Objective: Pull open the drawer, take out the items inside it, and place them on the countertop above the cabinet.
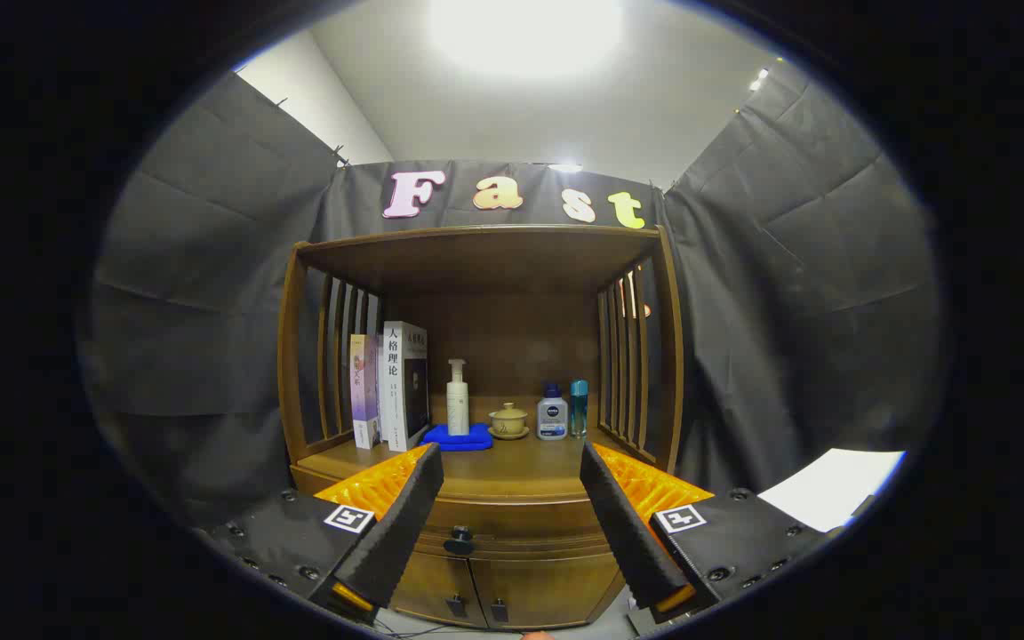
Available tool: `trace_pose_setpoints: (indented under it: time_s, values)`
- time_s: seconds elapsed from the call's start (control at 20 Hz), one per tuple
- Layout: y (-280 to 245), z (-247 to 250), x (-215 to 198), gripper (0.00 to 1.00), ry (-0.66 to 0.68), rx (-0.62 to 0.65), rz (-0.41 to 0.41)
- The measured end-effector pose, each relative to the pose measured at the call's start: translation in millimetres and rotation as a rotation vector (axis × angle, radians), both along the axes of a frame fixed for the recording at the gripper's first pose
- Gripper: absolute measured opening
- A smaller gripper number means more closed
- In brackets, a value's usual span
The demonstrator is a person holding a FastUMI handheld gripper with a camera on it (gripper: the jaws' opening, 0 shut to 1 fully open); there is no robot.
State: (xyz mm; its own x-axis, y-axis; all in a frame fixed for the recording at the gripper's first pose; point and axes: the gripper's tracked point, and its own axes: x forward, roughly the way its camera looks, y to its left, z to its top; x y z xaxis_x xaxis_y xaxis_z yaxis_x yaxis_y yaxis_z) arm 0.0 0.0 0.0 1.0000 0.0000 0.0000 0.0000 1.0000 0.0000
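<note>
Beyond my open gripper (512, 471), whose fingers (410, 507) look matt and finely ribbed, stands a cabinet (485, 258) of smooth, softly gleaming brown wood, its drawer (512, 516) bearing a dark glossy knob (459, 540), with a blue cloth (457, 436) on its countertop (512, 462).

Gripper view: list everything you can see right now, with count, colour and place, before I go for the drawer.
Cabinet: one, brown wood, against the booth wall, slatted sides.
Countertop: one, brown, under the open shelf space.
Drawer: one, brown, closed, below the countertop.
Drawer knob: one, dark, ahead between the fingers.
Lower doors: two, brown, under the drawer.
Books: at least two, upright, countertop's left.
Blue cloth: one, folded, beside the books.
Pump bottle: one, white, on or behind the cloth.
Lidded cup: one, tan, on a saucer, centre.
Bottles: two, white with blue cap and teal, right.
Gripper: fingers open, empty.
</note>
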Motion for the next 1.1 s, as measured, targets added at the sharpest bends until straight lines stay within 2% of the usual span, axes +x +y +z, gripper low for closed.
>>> trace_pose_setpoints:
  time_s: [0.5,0.85,1.1]
  values:
    - [-1.8,15.4,51.6,0.99,0.012,-0.026,0.022]
    - [5.5,-5.7,103.2,0.99,0.095,-0.013,0.056]
    - [-1.7,-34.3,138.6,0.99,0.159,-0.068,0.049]
